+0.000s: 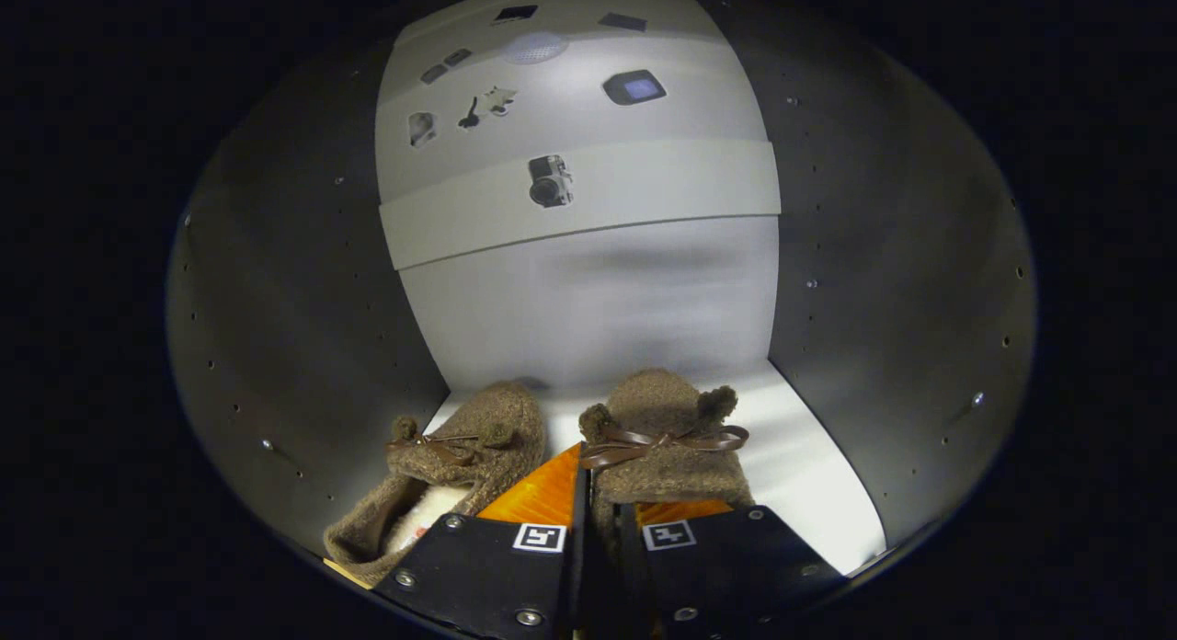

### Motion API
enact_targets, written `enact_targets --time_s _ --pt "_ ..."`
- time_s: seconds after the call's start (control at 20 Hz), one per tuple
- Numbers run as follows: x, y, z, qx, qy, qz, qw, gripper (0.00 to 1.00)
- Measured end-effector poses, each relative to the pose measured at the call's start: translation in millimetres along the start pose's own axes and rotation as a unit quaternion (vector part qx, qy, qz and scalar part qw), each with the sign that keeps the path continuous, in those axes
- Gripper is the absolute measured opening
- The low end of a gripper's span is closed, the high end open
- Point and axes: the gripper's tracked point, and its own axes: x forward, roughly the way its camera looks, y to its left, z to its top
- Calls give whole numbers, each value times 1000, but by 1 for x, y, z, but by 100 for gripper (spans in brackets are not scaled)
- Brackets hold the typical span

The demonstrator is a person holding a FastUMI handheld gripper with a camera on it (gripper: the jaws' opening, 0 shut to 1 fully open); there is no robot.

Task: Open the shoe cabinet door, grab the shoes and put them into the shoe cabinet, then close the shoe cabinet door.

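- Two brown fuzzy shoes lie side by side on the white shelf floor (pixel 809 465) inside the shoe cabinet, toes pointing toward the back wall.
- One grey side wall of the cabinet (pixel 294 327) stands at the left; it carries rows of small holes and some screw heads.
- The left shoe (pixel 460 465) lies close to this left wall. It has one brown lace bow with two small pompoms on top, and its pale lining shows at the open heel.
- The gripper (pixel 602 520) is low in front, and its two fingers are nearly together with only a narrow gap between them. One finger (pixel 538 497) lies between the two shoes, touching the inner side of the left shoe.
- The right shoe (pixel 667 438) sits just beside the left one. It also has one brown lace bow and two pompoms. Its heel part goes down into the narrow gap, so the fingers seem clenched on the heel edge of the right shoe.
- One black-and-white square marker sits on each finger block, so two markers in total.
- The back wall (pixel 588 318) is pale, and above it one shelf edge (pixel 588 203) crosses the cabinet. Several small dark stickers are on the panels above; I cannot tell them exactly.
- One grey side wall (pixel 901 300) closes the cabinet at the right, again with small holes.
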Motion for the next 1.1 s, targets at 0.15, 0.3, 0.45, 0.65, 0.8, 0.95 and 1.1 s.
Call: enact_targets --time_s 0.15,0.3,0.45,0.65,0.8,0.95,1.1 --pt "-9 1 2 14 4 -2 1000 32" --pt "-26 3 1 8 7 -9 1000 52" --pt "-45 9 0 9 11 -13 1000 61" --pt "-80 12 3 -2 -7 -22 1000 69" --pt "-114 19 6 2 -26 -27 999 76" --pt "-157 26 6 -3 -48 -29 998 83" --pt "-204 28 -2 -12 -62 -41 997 89"
